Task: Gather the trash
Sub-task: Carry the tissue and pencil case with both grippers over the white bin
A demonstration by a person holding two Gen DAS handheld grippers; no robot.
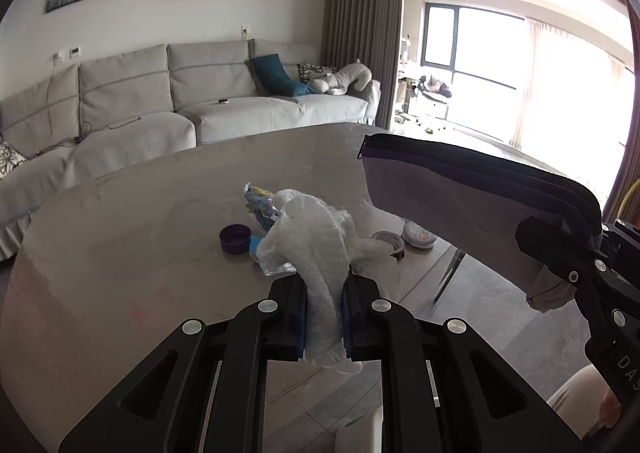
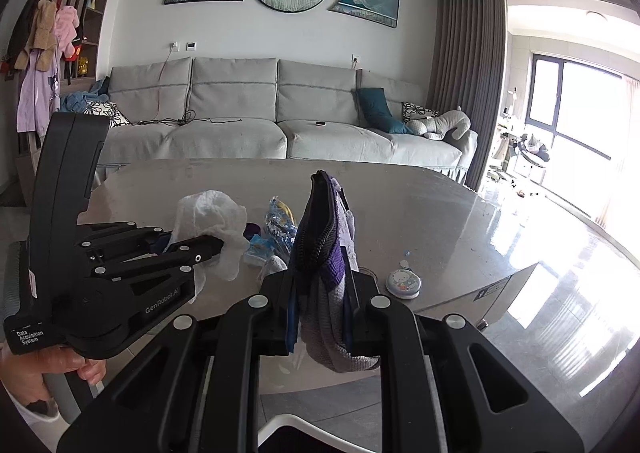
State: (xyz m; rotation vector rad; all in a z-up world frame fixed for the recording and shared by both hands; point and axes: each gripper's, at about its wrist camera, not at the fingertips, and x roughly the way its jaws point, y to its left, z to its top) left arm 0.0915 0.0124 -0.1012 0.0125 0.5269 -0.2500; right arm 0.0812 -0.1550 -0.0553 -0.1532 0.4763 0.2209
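The left gripper (image 1: 324, 317) has its fingers clenched on a crumpled white paper towel (image 1: 320, 253), held up over the near edge of the desk (image 1: 120, 245). The right gripper (image 2: 320, 317) is clamped on one end of a grey-and-purple zip pouch (image 2: 324, 249), which stands up off the desk with its zipper mouth showing in the left wrist view, just to the right of the towel. Looks like that pouch is the collecting bag, and the towel is headed for it, though its mouth does not look spread wide yet.

So where are we? Early to middle, I'd say. One piece of trash is in hand; nothing can be seen inside the pouch from here. Left on the desk, out toward the middle: a crinkled blue-and-yellow plastic wrapper (image 1: 262, 209), a purple bottle cap (image 1: 235, 239) beside it, and a roll of tape (image 1: 390, 243) nearer the right edge. A small round case with a cartoon print (image 2: 403, 283) sits close to the right edge too; whether that counts as trash I can't tell.

Judging by that spread, several pick-ups remain after this towel goes in.
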